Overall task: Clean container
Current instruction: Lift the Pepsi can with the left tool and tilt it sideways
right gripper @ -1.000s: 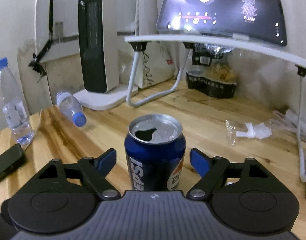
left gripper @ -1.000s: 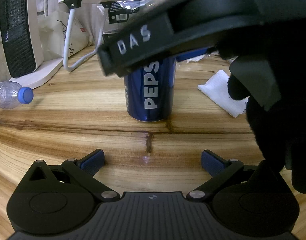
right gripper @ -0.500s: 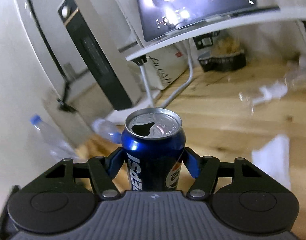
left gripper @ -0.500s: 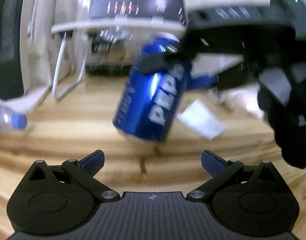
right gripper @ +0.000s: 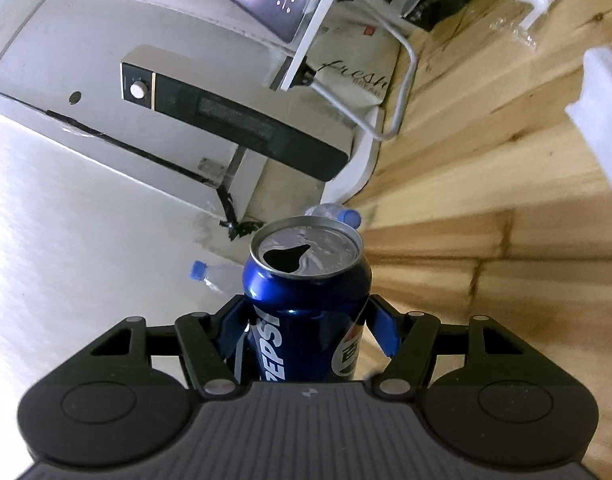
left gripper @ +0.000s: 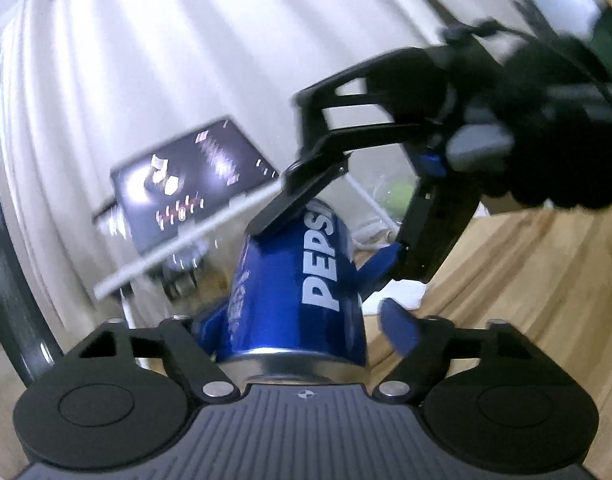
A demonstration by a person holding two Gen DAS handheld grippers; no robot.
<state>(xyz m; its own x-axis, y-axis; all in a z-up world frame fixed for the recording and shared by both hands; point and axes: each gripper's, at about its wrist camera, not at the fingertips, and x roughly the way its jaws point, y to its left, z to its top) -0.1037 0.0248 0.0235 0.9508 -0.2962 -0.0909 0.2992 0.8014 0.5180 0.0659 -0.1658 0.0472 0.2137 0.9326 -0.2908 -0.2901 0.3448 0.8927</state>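
Note:
The blue Pepsi can (right gripper: 306, 312) is off the table and tilted, its opened top facing away in the right wrist view. My right gripper (right gripper: 306, 328) is shut on its middle, a blue pad pressed to each side. In the left wrist view the can (left gripper: 297, 288) shows its bottom rim nearest the camera, with the right gripper (left gripper: 338, 240) reaching in from the upper right under a black-gloved hand. My left gripper (left gripper: 306, 328) straddles the can's lower end and its jaws are closing. Its left pad is at the can wall; a small gap shows at the right pad (left gripper: 398, 324).
The wooden table (right gripper: 486, 180) runs along the right side of the tilted views. A white cloth (right gripper: 598, 120) lies on it. Further off are a tablet (left gripper: 185, 176) on a white stand, a tower heater (right gripper: 233, 116), a tote bag and two water bottles (right gripper: 213, 276).
The right gripper shut on the can, lifted it off the table and rolled it over. The left gripper came up to the can's bottom and its jaws narrowed around it.

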